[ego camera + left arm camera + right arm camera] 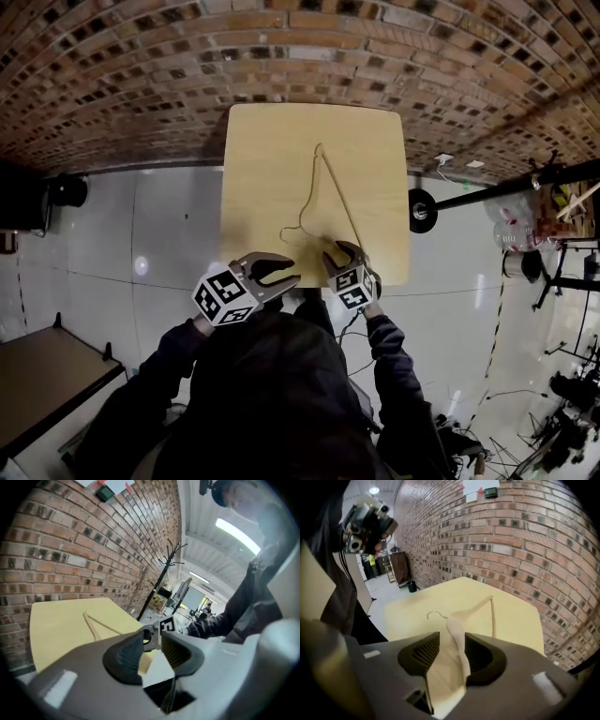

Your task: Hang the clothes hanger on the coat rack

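The hanger [456,630] is lying flat on the table [267,150], its near arm sitting between the right gripper's [341,251] wide-apart fingers, which are not clamping it. The left gripper [286,272] is hovering alongside, fingers apart around nothing.

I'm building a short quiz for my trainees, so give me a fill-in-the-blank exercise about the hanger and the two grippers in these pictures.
1. The wooden hanger lies flat on the ____.
2. One arm of the hanger passes between the open jaws of the right gripper, while the left gripper has ____ between its open jaws.
3. The wall behind the hanger is built of ____.
Missing words: table; nothing; brick.
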`<action>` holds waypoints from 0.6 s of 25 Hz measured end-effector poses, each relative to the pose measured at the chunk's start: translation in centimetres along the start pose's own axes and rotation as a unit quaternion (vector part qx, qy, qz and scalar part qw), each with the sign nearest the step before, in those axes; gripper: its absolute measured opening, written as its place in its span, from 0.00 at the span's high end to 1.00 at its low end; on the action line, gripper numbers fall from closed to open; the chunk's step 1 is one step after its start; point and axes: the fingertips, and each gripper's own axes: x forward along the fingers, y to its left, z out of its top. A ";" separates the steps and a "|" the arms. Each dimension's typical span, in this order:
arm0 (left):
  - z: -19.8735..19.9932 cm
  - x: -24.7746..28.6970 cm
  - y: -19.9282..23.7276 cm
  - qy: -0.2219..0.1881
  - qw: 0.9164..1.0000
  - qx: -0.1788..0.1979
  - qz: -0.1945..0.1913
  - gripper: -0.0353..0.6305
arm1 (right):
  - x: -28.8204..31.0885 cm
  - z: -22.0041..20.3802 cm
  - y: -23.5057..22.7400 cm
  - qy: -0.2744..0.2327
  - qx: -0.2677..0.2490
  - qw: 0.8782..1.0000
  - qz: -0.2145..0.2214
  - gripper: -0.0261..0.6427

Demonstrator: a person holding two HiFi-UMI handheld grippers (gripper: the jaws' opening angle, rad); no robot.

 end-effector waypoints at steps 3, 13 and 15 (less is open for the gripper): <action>-0.5 -1.0 0.4 0.011 1.000 0.006 -0.016 0.76 | 2.9 -1.9 -0.1 0.055 -0.042 0.998 0.002 0.70; -2.3 -3.7 1.7 0.020 1.000 -0.010 -0.021 0.76 | 6.0 -4.8 -1.5 0.130 -0.026 0.991 0.017 0.71; -2.4 -3.8 1.8 0.020 0.999 -0.012 -0.023 0.76 | 6.1 -4.9 -1.3 0.141 -0.013 0.989 0.041 0.72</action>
